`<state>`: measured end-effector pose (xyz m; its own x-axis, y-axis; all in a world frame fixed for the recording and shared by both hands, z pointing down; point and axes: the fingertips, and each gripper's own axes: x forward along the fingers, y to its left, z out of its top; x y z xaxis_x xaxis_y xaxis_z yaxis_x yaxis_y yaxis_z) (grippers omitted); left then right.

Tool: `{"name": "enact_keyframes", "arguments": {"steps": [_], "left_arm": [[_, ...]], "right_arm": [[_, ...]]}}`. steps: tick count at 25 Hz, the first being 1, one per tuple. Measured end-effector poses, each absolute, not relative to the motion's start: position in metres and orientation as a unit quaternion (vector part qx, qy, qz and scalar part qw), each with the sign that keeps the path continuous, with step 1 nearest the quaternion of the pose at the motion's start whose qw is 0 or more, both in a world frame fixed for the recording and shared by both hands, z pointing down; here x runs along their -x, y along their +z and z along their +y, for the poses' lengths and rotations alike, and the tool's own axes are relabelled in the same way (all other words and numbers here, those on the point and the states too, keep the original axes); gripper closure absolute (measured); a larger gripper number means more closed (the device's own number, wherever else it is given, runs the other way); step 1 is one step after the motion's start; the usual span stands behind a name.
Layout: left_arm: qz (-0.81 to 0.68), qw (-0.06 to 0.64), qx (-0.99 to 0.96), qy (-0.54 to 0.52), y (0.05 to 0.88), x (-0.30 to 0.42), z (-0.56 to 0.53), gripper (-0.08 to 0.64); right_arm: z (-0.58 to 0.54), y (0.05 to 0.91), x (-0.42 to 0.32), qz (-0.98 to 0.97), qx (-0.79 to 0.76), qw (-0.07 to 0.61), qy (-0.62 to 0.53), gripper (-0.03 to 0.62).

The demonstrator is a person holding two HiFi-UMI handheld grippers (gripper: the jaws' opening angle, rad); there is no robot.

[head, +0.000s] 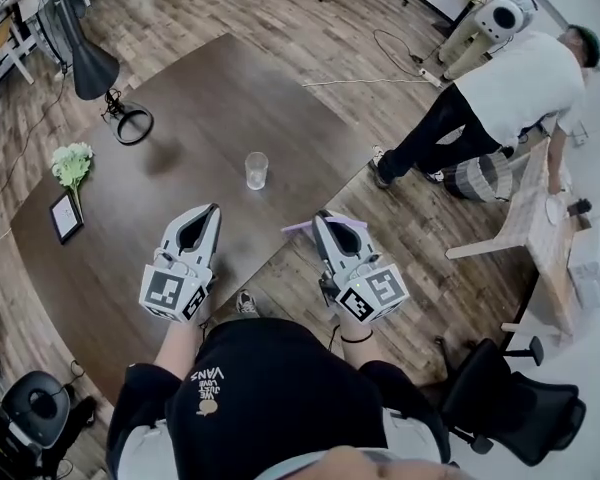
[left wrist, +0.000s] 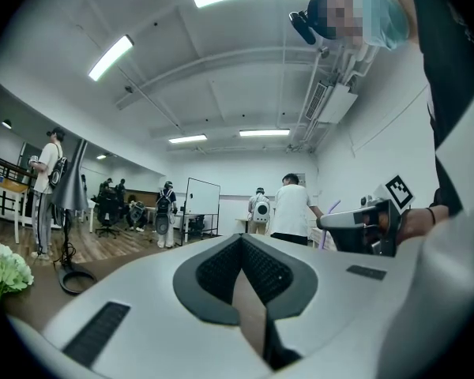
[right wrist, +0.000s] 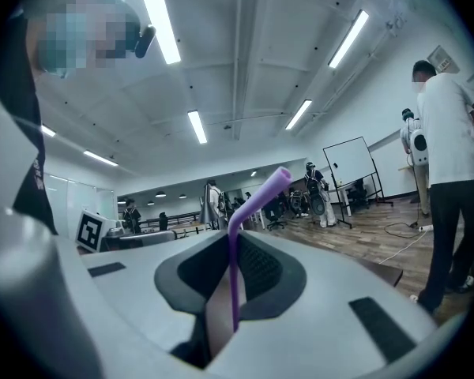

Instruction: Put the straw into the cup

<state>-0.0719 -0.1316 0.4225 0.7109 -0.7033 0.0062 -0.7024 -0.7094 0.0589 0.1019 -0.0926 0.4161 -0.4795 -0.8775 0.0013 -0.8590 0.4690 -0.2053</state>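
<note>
Straw (right wrist: 232,279), purple, is pinched between the closed jaws of my right gripper (head: 323,217). In the right gripper view it stands upright across the line the jaws point along. Its bent top leans up and to the right, and its lower end is hidden below the pads. In the head view it shows only as a pale purple strip beside that gripper's tip. Outward from there, the cup (head: 256,170) is a clear glass standing upright, mouth up, on the dark table (head: 210,88). It sits ahead of the right gripper and off to its left, well apart from the straw. The right gripper seems to hang just off the table's near edge, over the wooden floor, and points level toward the far side. My left gripper (head: 213,211) is over the table with its jaws pressed together and nothing between them. Its tip is somewhat nearer the cup than the right one, with the cup ahead of it and slightly to its right. The cup therefore lies between the lines of the two grippers. I judge that the straw's lower end must travel forward and left to sit above the cup's mouth, with its long axis kept near upright.
</note>
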Motion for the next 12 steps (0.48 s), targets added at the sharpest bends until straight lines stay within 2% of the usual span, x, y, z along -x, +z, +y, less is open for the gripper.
{"name": "enact_keyframes", "arguments": {"steps": [12], "left_arm": [[-0.372, 0.042, -0.927, -0.003, 0.438, 0.078, -0.177, 0.554]], "right_arm": [[-0.136, 0.422, -0.092, 0.851, 0.514, 0.048, -0.097, 0.551]]}}
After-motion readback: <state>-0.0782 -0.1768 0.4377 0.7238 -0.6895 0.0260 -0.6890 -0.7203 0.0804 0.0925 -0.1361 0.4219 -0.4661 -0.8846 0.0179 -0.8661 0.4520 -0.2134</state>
